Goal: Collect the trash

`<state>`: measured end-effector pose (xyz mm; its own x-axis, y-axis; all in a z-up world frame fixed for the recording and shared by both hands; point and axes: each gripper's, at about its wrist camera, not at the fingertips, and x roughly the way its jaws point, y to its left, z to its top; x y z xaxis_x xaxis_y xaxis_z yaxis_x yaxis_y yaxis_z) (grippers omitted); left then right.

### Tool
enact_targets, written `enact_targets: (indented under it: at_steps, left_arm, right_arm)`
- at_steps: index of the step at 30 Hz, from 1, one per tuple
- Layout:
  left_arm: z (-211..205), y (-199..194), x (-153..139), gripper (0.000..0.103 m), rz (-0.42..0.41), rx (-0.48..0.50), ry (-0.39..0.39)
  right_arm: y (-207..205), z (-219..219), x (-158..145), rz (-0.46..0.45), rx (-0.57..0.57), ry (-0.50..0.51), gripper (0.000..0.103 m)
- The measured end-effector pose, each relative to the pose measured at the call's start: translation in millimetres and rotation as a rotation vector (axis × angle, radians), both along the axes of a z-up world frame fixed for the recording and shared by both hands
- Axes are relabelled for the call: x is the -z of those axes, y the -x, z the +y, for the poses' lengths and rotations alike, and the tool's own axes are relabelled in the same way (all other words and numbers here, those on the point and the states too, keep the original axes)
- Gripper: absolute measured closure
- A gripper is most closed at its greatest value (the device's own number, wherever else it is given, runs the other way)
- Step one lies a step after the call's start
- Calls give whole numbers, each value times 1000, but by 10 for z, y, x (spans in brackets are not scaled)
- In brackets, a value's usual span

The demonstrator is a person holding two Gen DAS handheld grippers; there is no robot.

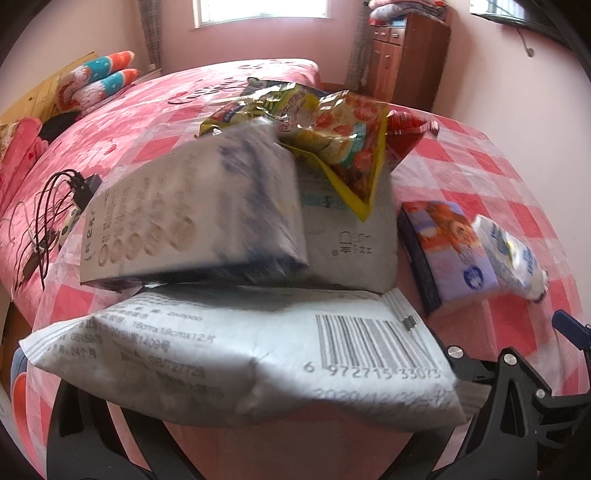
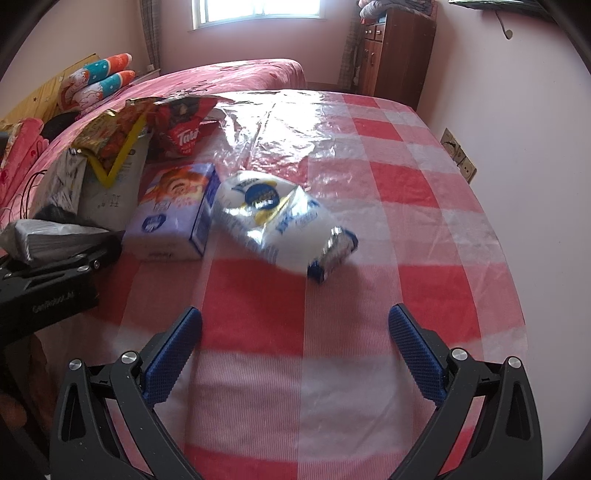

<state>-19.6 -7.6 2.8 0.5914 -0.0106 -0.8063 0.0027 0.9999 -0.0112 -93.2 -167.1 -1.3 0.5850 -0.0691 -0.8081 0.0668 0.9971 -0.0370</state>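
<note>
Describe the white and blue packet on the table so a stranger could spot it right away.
On the red and white checked tablecloth, find the purple box. The white and blue packet lies right of it, touching it, glossy plastic with a dark blue round logo, unlike the box's cardboard.

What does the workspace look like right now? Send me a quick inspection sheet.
Surface: table under a red-and-white checked cloth with a shiny plastic cover.
Job's things: grey packet in the left gripper; white wrapper and purple box side by side in the middle; snack bags piled at the table's left edge with a blurred box.
Clutter: nothing seen beyond the trash.
Grippers: left gripper shut on the grey packet; right gripper open, jaws wide, short of the white wrapper.
Cables: black cords and charger on the bed.
Surroundings: bed with pillows, window, wooden cabinet, wall sockets.
</note>
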Motion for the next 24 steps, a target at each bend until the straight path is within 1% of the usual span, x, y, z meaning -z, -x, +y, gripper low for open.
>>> enact_targets:
  at_steps: [4,8,11,13,15,20,24]
  left_arm:
    - [86,193,-59,4,-32,1,41]
    - [153,379,-187,4,-66,9,44]
    - [196,528,-331,4,-100,27,43]
    - [178,635,-441,4,-126,27,29]
    - [226,767,-565,4,-166,21,-2]
    - [372,1009,-859,3,-243,6,-25]
    - [437,1118,-1022,3,-275,-4,-37]
  right_arm:
    - [188,-51,-40,-34,19,-55,4]
    - [367,-26,-202,-92,17,-56,4]
    - [515,13,-389,-154,14,-75,4]
    - [608,21,-526,-203,22,-86,4]
    - [681,51,-645,-241,20,-87,4]
    - [818,172,-870,-298,-2,-92,4]
    - [925,282,-1002,-333,-25,-94,4]
